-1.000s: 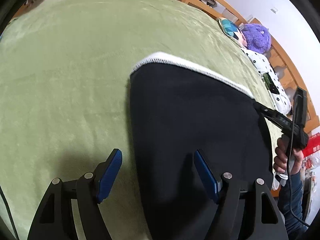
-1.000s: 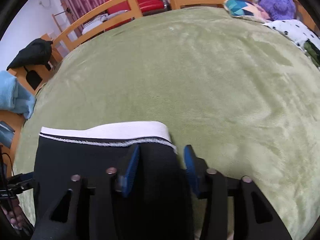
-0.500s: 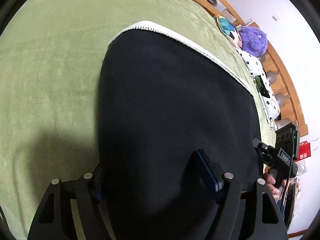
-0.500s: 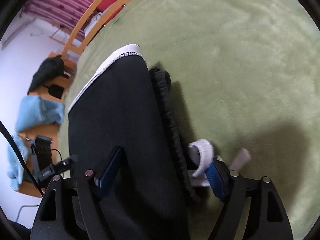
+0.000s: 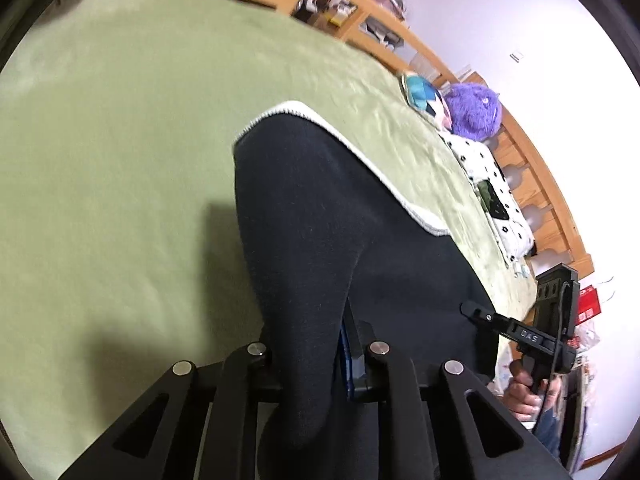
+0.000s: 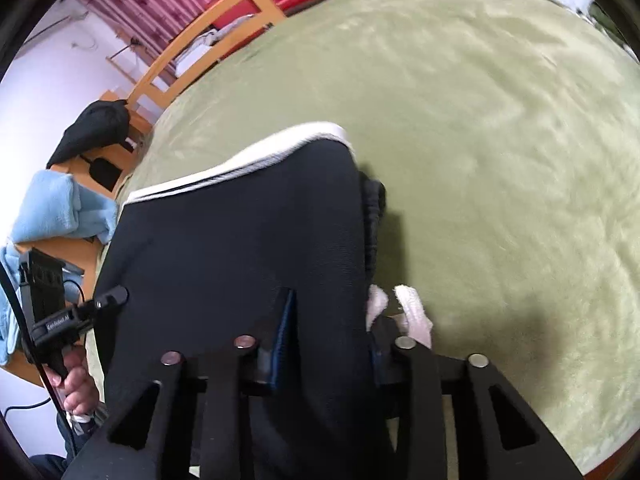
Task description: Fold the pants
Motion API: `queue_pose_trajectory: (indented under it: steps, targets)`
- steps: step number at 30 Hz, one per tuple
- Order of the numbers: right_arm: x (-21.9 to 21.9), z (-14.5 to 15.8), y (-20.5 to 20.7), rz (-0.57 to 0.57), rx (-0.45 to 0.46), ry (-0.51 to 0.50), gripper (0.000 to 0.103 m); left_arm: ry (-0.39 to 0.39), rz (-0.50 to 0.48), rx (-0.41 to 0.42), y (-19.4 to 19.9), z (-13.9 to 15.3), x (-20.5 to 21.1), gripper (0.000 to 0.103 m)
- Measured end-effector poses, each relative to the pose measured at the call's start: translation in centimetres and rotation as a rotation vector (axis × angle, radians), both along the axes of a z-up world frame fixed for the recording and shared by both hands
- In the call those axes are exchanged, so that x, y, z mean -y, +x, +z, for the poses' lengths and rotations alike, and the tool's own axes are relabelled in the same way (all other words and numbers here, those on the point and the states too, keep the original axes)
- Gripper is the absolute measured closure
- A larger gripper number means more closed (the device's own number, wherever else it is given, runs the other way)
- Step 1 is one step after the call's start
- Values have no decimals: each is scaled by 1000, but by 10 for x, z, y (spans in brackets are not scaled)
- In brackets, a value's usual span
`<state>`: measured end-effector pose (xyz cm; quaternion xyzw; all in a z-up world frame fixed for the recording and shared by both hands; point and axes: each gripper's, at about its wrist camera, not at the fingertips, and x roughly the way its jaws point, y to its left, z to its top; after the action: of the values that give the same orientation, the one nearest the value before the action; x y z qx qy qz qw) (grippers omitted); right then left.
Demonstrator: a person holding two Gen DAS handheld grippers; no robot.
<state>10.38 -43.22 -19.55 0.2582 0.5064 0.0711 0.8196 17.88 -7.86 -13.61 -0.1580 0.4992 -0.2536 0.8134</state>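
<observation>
The black pants lie spread on the green blanket that covers the bed, their white-edged band at the far end from the person and the near end gathered up into both tools. The left gripper has its jaws closing on a bunched fold of the dark cloth — the fabric rises in a ridge straight out from between the blue pads, so it is pinching the pants at their left side. The right gripper is closing too, with a thick wad of black cloth filling the gap between its pads, and a bit of white ribbed trim sticks out just beside its right finger. From where I stand the cloth looks soft and limp, light enough to lift easily, with a matte knit surface that should not slip much. It will sag between the two holds and drag on the fuzzy blanket rather than slide, I'd guess. The sensible places to hold are where they already are — the two near corners, each bite taking all the layers together, since a shallow pinch on one layer would likely let the lower ones fall away. The rolled dark seam on the right edge looks thicker and might bunch.
</observation>
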Motion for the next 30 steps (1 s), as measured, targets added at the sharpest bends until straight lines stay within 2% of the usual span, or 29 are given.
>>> queue_pose_trajectory:
  steps: [2, 4, 8, 11, 13, 14, 15, 16, 17, 18, 19, 20, 22, 25, 28, 30]
  targets:
    - [-19, 7, 9, 21, -9, 16, 81, 28, 13, 32, 4, 14, -19, 87]
    - [-53, 10, 22, 69, -22, -12, 81, 69, 37, 56, 6, 25, -41, 87]
    - [-104, 10, 38, 121, 6, 43, 82, 116, 122, 38, 13, 29, -103, 87]
    - [-137, -2, 45, 130, 36, 108, 82, 118, 179, -21, 18, 13, -143, 86]
    - [-155, -13, 48, 135, 23, 73, 80, 129, 189, -95, 21, -10, -157, 82]
    - [-161, -15, 47, 133, 27, 29, 74, 145, 192, -120, 21, -19, -159, 77]
    - [-163, -17, 46, 133, 34, -19, 70, 179, 196, -141, 21, -29, -159, 73]
    - [-164, -19, 43, 143, 33, -85, 61, 265, 209, -153, 18, -35, -156, 67]
    - [-164, -19, 41, 142, 25, -114, 52, 337, 227, -137, 13, -34, -154, 67]
    - [-161, -16, 36, 136, 22, -133, 51, 407, 239, -84, 3, -28, -151, 66]
    - [-156, -4, 25, 119, 37, -172, 52, 425, 236, -53, -3, -24, -147, 54]
    - [-157, 5, 17, 110, 62, -199, 52, 422, 221, -19, -13, -18, -143, 41]
    - [-159, 29, -1, 93, 141, -253, 53, 372, 175, 19, -28, -9, -132, 40]
    - [-176, 53, -26, 117, 256, -251, 53, 304, 118, 60, -48, -3, -120, 40]
    - [-210, 45, -37, 201, 291, -253, 53, 289, 82, 69, -72, -11, -114, 39]
    - [-233, 25, -43, 245, 251, -310, 53, 330, 79, 35, -83, -28, -108, 39]
